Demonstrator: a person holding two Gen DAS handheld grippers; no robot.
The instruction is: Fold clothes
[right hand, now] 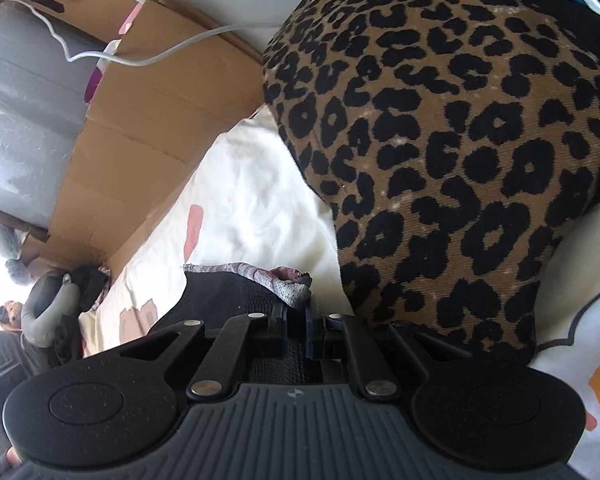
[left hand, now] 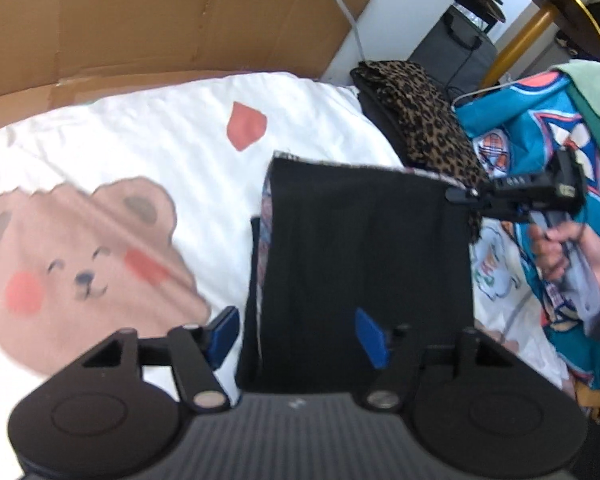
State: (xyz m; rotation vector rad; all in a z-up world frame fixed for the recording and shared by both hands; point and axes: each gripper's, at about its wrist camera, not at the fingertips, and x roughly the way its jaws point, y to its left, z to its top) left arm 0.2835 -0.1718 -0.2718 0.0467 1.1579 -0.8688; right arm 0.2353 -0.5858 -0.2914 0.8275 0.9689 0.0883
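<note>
Folding a black garment on a white bedcover printed with a bear face, with that bear as the landmark. Lies just right of the bear, already a neat rectangle, a patterned lining showing along its left edge.

Left gripper hovers over the near edge of the garment, blue fingers spread wide and holding nothing; cloth sits below them but not pinched. Right gripper, carried in a hand, sits at the far right corner of the black garment, well right of the bear. From its own camera, right gripper shows fingers drawn narrow on the black cloth's edge, beside a patterned hem.

To finish the step well: probably best to keep the right corner pinned while the left comes back down on a near corner, taking both layers together so the lining does not slide out. Lifting evenly and laying the edges flush should avoid a skewed fold.

Folded leopard-print garment rests farther right of the bear, touching or just beside the black one's far corner. Beyond it, a teal printed cloth. Flattened cardboard stands behind the bear. No box or basket holding clothes is visible.
</note>
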